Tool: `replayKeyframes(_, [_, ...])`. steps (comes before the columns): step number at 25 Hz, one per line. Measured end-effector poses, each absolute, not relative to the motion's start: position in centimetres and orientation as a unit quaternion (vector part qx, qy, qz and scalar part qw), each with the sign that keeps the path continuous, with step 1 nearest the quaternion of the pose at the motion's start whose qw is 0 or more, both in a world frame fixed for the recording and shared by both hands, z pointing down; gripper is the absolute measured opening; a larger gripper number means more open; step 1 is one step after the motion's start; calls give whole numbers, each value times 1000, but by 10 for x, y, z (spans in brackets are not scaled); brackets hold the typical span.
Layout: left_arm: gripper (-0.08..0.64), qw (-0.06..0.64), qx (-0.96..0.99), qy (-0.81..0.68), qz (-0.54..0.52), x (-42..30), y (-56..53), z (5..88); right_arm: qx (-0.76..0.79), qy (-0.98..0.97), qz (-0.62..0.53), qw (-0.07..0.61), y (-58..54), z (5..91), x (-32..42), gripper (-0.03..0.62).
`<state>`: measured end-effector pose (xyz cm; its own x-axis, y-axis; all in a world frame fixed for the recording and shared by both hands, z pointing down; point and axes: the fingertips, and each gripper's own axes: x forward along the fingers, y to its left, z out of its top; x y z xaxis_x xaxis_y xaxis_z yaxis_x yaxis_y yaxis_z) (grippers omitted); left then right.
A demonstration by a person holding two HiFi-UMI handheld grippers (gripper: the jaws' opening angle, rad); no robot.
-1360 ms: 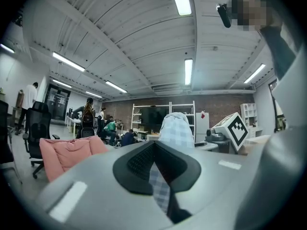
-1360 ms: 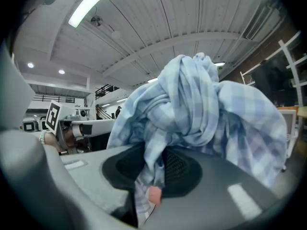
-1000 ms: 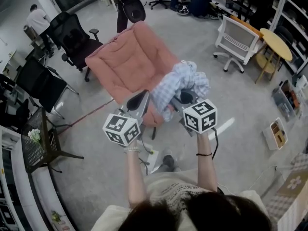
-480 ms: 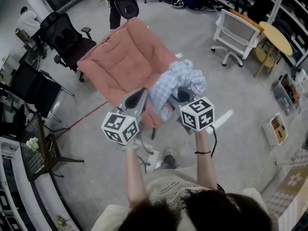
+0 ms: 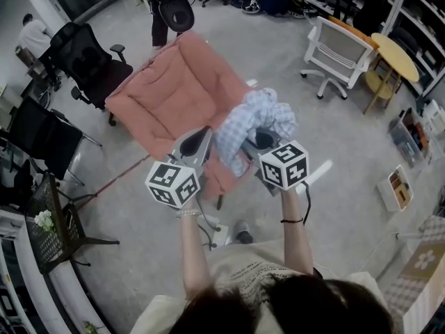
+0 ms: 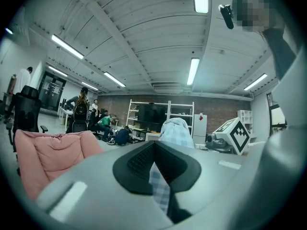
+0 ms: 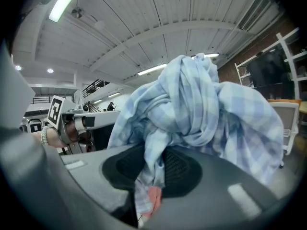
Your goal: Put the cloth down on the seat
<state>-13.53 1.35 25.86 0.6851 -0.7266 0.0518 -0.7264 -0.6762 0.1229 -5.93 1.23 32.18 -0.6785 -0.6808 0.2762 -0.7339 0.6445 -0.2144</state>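
A light blue checked cloth (image 5: 256, 119) is bunched up and held in the air between both grippers, over the front right corner of a pink padded chair (image 5: 174, 92). My left gripper (image 5: 199, 139) is shut on a strip of the cloth (image 6: 159, 188), whose bundle rises beyond the jaws. My right gripper (image 5: 261, 138) is shut on another fold, with most of the cloth (image 7: 201, 99) piled on top of its jaws. In the left gripper view the pink chair (image 6: 45, 152) lies low at the left.
Black office chairs (image 5: 83, 51) stand left of the pink chair and a white one (image 5: 341, 47) at the right. A round yellow table (image 5: 396, 58) and shelving are at the far right. A person (image 5: 167, 5) stands behind the pink chair. Grey floor lies all around.
Both grippers have moved on together with the cloth still held. The pink chair has slid a little left in the head view.
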Motion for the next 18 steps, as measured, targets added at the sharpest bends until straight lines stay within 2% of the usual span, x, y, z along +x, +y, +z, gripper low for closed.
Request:
replayKeyframes(9, [5, 76, 914, -399, -7, -140, -16, 267, 399, -896, 169, 97, -11, 339, -55, 94])
replayKeyframes(18, [5, 100, 911, -401, -7, -102, -66, 273, 382, -899, 182, 109, -61, 343, -24, 94])
